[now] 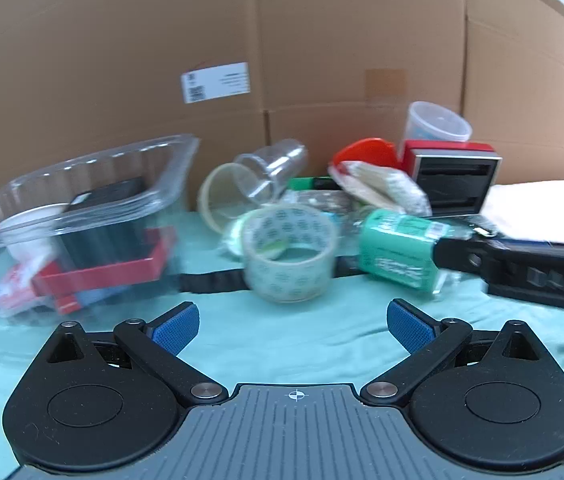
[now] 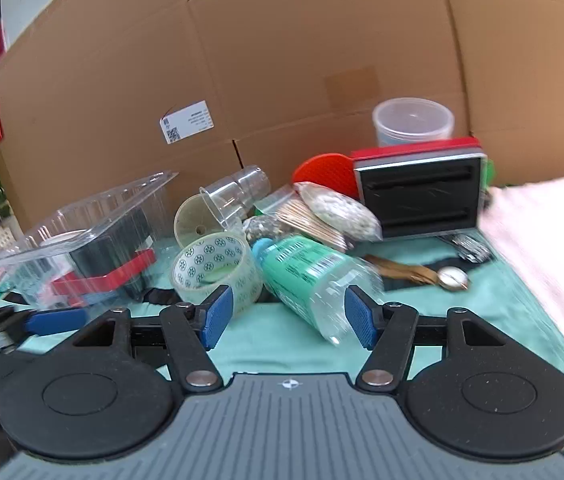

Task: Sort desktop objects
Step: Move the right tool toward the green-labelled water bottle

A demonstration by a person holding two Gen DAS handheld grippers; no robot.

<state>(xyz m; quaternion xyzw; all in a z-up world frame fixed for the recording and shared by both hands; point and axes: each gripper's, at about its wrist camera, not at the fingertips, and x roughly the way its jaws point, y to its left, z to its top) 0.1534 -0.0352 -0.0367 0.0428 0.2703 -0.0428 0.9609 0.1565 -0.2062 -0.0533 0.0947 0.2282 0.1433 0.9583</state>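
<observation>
A clear plastic bin (image 1: 82, 184) (image 2: 94, 216) at the left holds a black and red box and a white item. A patterned tape roll (image 1: 290, 252) (image 2: 216, 268) lies on the teal cloth. A green-labelled plastic bottle (image 1: 398, 248) (image 2: 314, 276) lies on its side beside it. My left gripper (image 1: 292, 326) is open and empty, just short of the tape roll. My right gripper (image 2: 288, 316) is open, its pads on either side of the bottle's near end, not touching; it shows at the right of the left wrist view (image 1: 522, 268).
Behind lie clear cups (image 1: 270, 168), a yellowish lid (image 2: 198, 220), a bag of sticks (image 2: 322, 216), a red and black box (image 2: 422, 192), a plastic tub (image 2: 414, 120), a watch (image 2: 452, 278) and a pink cloth (image 2: 554, 248). A cardboard wall (image 1: 282, 40) closes the back.
</observation>
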